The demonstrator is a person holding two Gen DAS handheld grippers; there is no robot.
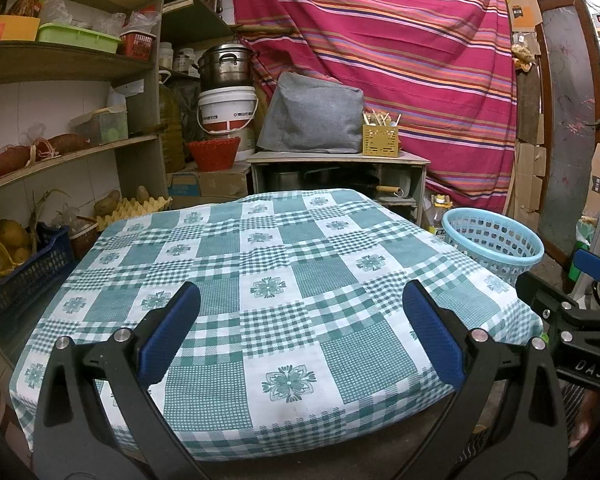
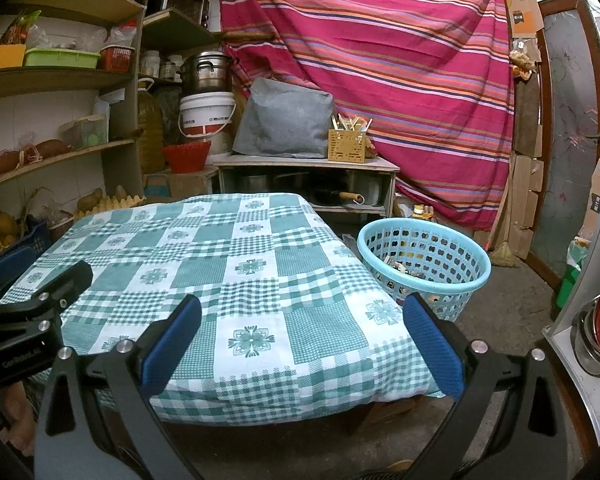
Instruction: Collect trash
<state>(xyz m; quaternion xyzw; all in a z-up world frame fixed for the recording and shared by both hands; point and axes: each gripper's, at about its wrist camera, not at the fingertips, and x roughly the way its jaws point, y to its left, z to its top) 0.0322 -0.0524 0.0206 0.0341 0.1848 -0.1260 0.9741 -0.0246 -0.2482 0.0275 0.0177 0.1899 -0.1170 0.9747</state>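
Observation:
A light blue perforated basket stands on the floor to the right of the table and holds several pieces of trash. It also shows in the left wrist view. The table under a green and white checked cloth shows no loose trash in either view. My left gripper is open and empty above the table's near edge. My right gripper is open and empty above the table's near right corner. Each gripper shows at the other view's edge.
Shelves with food, tubs and baskets stand at the left. A low cabinet with a grey cover and a yellow utensil box is behind the table. A striped red cloth hangs at the back. An oil bottle stands beside the basket.

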